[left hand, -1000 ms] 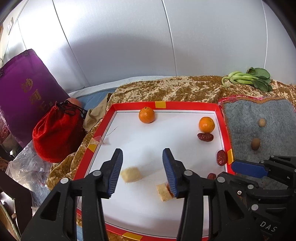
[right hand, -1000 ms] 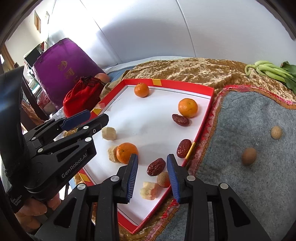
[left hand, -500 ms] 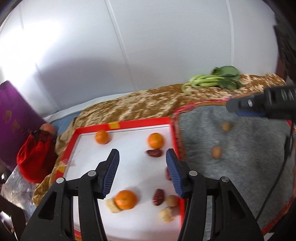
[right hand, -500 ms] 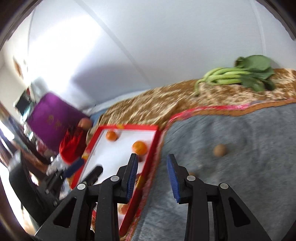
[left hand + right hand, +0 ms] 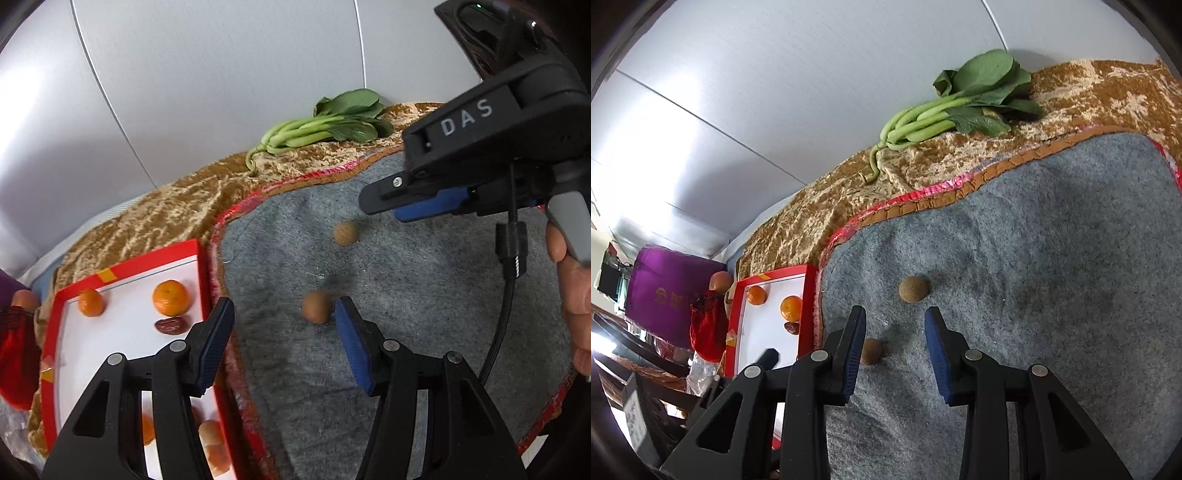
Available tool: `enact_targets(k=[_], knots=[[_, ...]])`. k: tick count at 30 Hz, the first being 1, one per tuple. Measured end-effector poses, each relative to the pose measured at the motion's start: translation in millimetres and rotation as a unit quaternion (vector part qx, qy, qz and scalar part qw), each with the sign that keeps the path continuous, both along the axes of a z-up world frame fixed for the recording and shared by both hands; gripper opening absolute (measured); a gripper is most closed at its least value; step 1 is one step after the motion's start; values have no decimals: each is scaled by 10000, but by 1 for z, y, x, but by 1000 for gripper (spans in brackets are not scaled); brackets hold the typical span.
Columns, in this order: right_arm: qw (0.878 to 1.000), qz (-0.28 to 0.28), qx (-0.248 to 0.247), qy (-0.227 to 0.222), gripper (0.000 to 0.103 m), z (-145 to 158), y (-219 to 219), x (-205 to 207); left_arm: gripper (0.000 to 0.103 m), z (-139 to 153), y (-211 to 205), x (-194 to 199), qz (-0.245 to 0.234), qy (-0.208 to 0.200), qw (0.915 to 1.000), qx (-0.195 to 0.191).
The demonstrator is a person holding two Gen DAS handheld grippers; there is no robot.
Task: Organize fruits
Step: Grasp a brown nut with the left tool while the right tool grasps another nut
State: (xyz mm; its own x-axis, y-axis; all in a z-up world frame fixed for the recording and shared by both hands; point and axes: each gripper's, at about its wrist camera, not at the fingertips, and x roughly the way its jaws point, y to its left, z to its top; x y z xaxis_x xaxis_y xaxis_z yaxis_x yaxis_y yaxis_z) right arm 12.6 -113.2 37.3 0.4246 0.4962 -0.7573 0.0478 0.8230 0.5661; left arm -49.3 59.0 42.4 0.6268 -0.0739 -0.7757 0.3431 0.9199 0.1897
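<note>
Grey mat [image 5: 1052,295] under open, empty grippers

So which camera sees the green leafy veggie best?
The right wrist view. There the green leafy vegetable looks big and clear, stems and leaves all showing, lying on the gold cloth by the wall. The left wrist view shows it too, whole but smaller.

Two brown round fruits [image 5: 315,306] [image 5: 345,232], two oranges [image 5: 171,297] [image 5: 91,302], one red date [image 5: 170,326], one greens bunch [image 5: 325,125].
</note>
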Motion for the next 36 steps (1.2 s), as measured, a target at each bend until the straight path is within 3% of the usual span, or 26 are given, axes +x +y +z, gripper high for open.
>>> enact_targets(k=[4,14,17,22,31,36], knots=[[9997,8,-204,141,36,-13,12,16,56,-8,7,15,155,211,9991,-326],[9968,-69,-669,425,36,-48,31,43,56,-11,15,7,-125,372,9988,-302],[9953,-20,-897,358,24,-47,37,41,56,-11,13,9,-125,449,9982,-366],[9971,-244,-418,582,24,-42,14,31,56,-10,0,12,-297,450,9977,-423],[9977,-486,111,449,24,-17,-39,-1,56,-22,-14,22,-336,565,9974,-304],[9977,-454,180,461,24,-14,-51,-7,46,-30,-10,31,-197,652,9973,-289]])
